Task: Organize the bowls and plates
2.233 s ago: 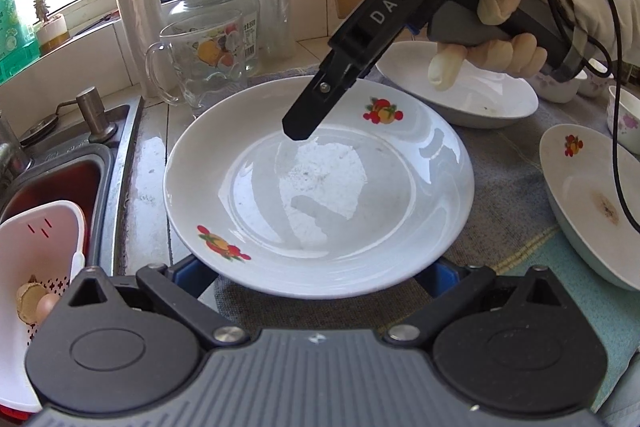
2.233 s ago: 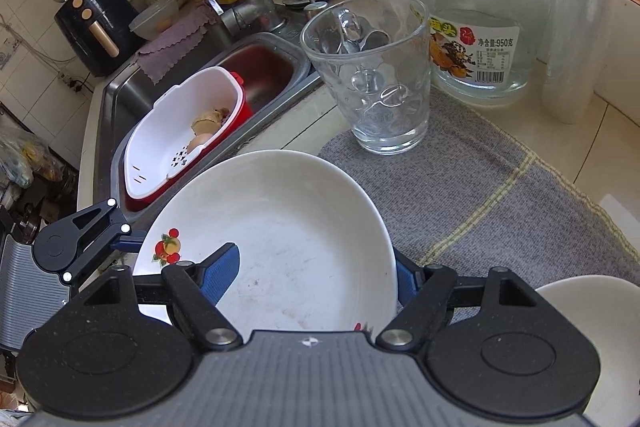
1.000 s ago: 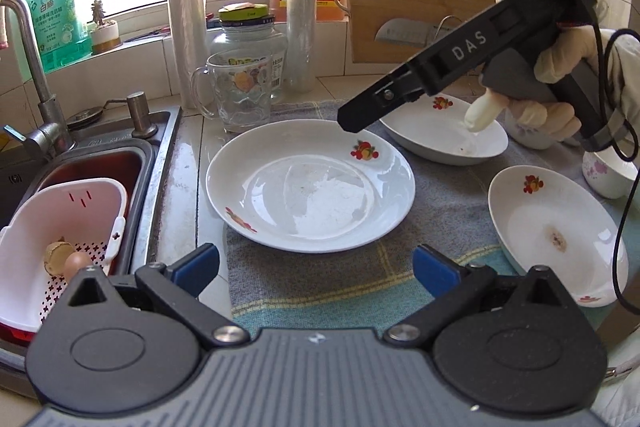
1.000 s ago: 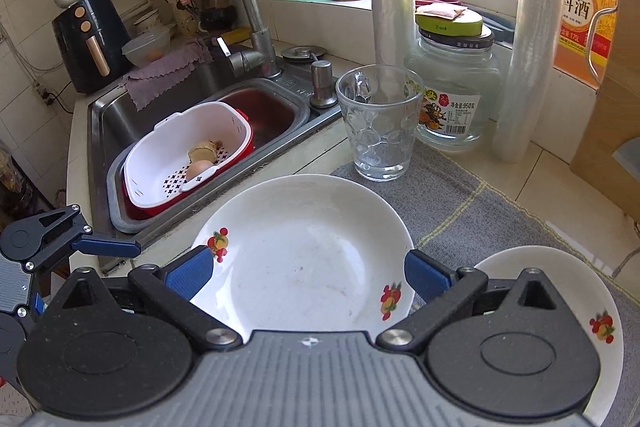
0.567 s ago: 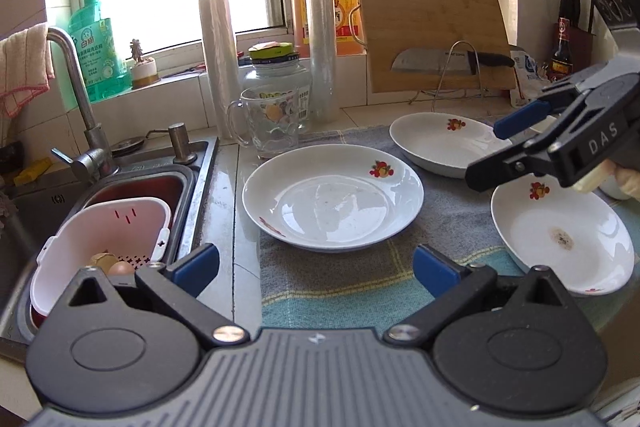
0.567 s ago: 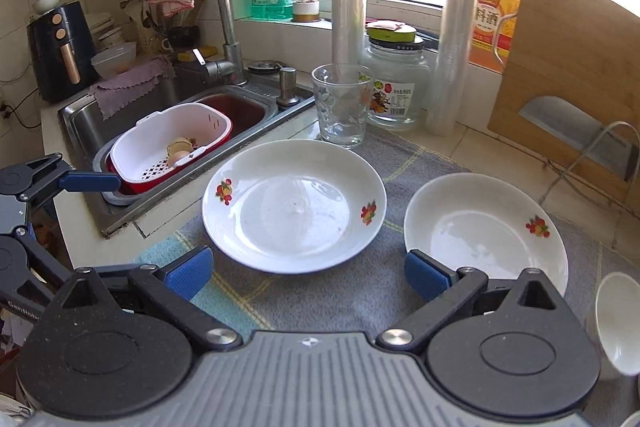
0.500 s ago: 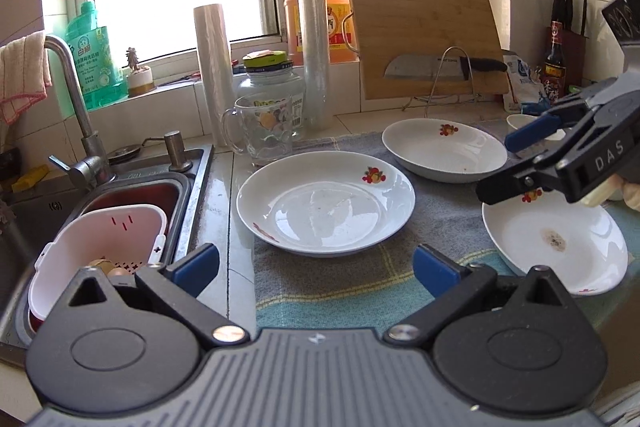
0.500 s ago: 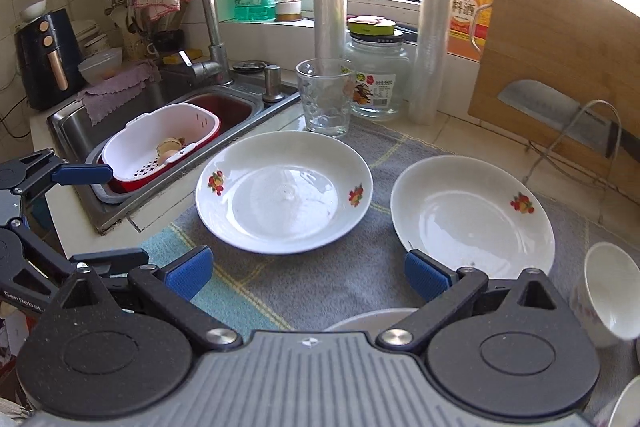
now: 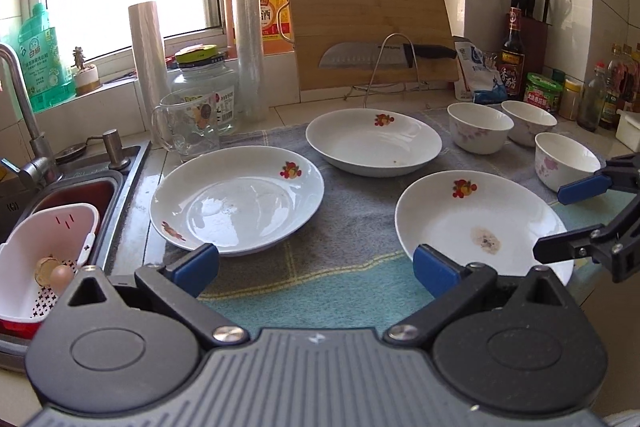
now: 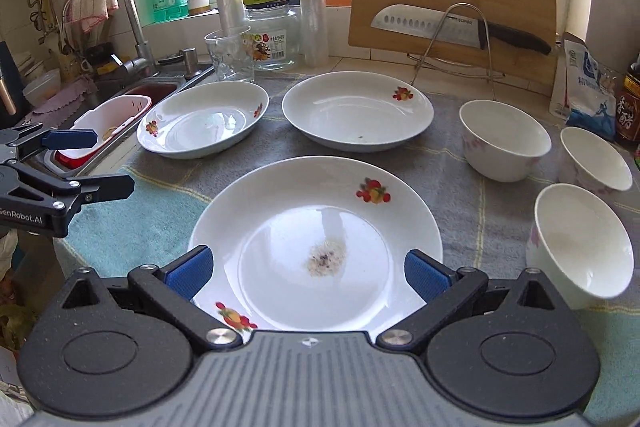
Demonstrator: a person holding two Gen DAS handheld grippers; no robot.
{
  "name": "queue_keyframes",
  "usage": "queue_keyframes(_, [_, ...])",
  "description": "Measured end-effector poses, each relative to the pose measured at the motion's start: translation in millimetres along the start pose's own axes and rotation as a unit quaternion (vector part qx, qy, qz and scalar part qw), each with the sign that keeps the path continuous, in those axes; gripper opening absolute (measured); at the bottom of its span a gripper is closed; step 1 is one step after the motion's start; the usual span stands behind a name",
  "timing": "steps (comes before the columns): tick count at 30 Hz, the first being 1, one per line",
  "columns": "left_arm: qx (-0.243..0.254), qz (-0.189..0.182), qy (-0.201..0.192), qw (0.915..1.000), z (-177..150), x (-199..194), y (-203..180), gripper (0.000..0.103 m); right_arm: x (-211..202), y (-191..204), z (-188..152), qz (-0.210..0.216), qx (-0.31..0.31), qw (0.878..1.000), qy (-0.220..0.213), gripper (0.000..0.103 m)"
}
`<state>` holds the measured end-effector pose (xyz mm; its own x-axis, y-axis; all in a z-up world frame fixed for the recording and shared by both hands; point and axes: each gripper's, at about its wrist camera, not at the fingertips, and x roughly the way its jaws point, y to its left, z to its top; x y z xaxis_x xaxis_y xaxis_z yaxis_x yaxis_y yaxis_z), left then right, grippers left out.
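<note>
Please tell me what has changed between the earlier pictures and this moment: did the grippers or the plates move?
Both grippers pulled back and up from the plate by the sink. The left gripper, earlier closed around its near rim, let it go and now hangs open. The right gripper, open throughout, now hovers over the stained plate. The three plates, the bowls and the glass mug kept their places on the cloth.

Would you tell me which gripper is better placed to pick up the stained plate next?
Right. The right gripper is open directly over the stained plate, fingers straddling its near rim; the left gripper sits off to its side.
</note>
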<state>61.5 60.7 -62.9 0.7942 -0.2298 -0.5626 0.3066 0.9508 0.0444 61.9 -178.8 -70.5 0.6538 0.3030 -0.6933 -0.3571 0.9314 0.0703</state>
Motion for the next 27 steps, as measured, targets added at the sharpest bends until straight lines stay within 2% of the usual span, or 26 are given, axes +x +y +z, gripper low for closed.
queue_keyframes(5, [-0.015,-0.013,0.004,0.9998,8.6,-1.8,-22.9,0.102,-10.8,-16.6,-24.3,0.017,-0.014,1.0,0.01,0.103])
queue_keyframes(9, [-0.016,0.005,0.004,0.9999,13.7,-9.4,-41.4,0.102,-6.0,-25.2,-40.3,0.029,-0.037,0.999,0.023,0.103])
queue_keyframes(18, [-0.011,0.023,0.013,0.9996,21.0,-20.7,-72.2,0.102,16.7,-26.9,-51.9,0.049,-0.094,0.994,0.011,0.103])
queue_keyframes(22, [-0.027,0.012,0.024,0.9993,23.8,-12.7,-73.5,0.102,25.9,-24.8,-51.0,0.053,-0.117,0.992,0.008,0.103])
queue_keyframes(27, [-0.022,-0.011,0.039,0.999,32.2,1.8,-73.0,0.102,29.3,-25.3,-50.5,0.063,-0.122,0.991,-0.002,0.103])
